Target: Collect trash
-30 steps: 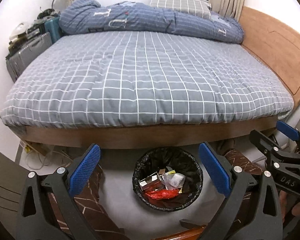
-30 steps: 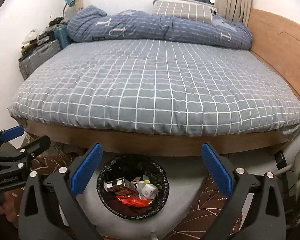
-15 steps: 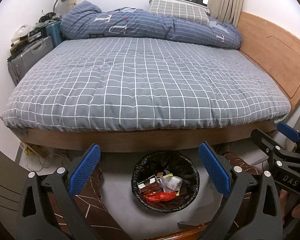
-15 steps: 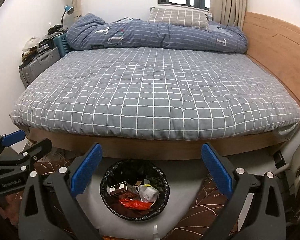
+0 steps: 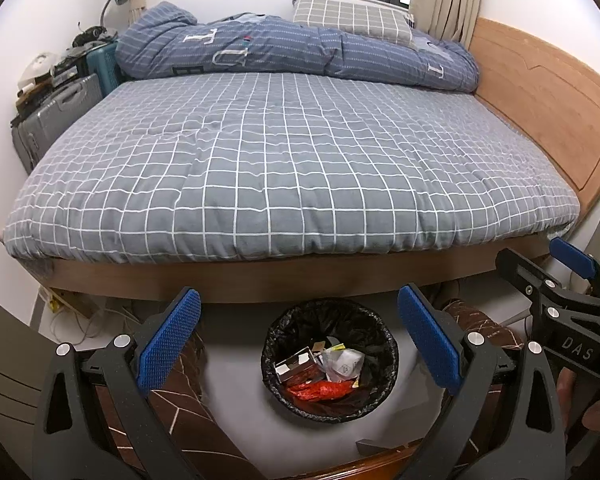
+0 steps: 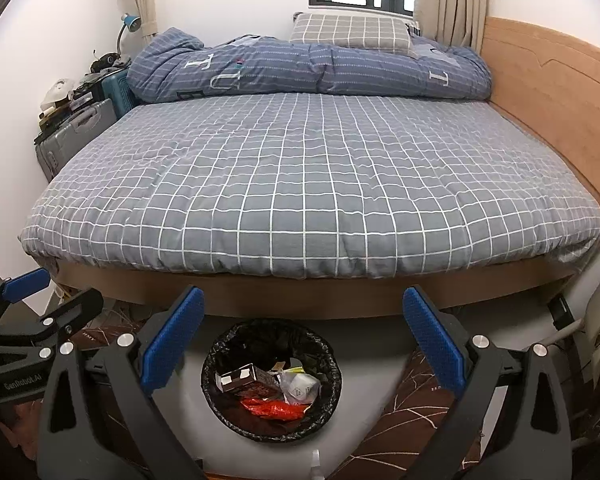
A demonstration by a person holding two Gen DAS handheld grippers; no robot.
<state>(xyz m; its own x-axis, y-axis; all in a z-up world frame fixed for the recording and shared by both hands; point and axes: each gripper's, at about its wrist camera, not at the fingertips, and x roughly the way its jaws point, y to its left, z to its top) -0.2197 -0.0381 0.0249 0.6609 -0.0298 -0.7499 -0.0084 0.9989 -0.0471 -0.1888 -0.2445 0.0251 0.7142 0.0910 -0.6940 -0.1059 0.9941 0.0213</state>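
Observation:
A round trash bin with a black liner (image 5: 284,336) stands on the floor at the foot of the bed; it also shows in the right wrist view (image 6: 224,348). Inside lie a red wrapper (image 5: 320,390), a small box (image 5: 294,366) and crumpled white paper (image 5: 346,362). My left gripper (image 5: 298,336) is open and empty, held above and in front of the bin. My right gripper (image 6: 302,338) is open and empty, beside the left one, also above the bin. Each gripper shows at the edge of the other's view.
A bed with a grey checked cover (image 5: 292,168) fills the view, with a rolled blue duvet (image 5: 292,52) and a pillow at the far end. A wooden headboard (image 5: 548,96) runs along the right. Suitcases (image 5: 56,116) stand at the left wall. Brown patterned cloth (image 6: 412,412) lies on the floor.
Both grippers have risen and drawn back a little, so the bed and window sit lower in the views. Both stay open and empty.

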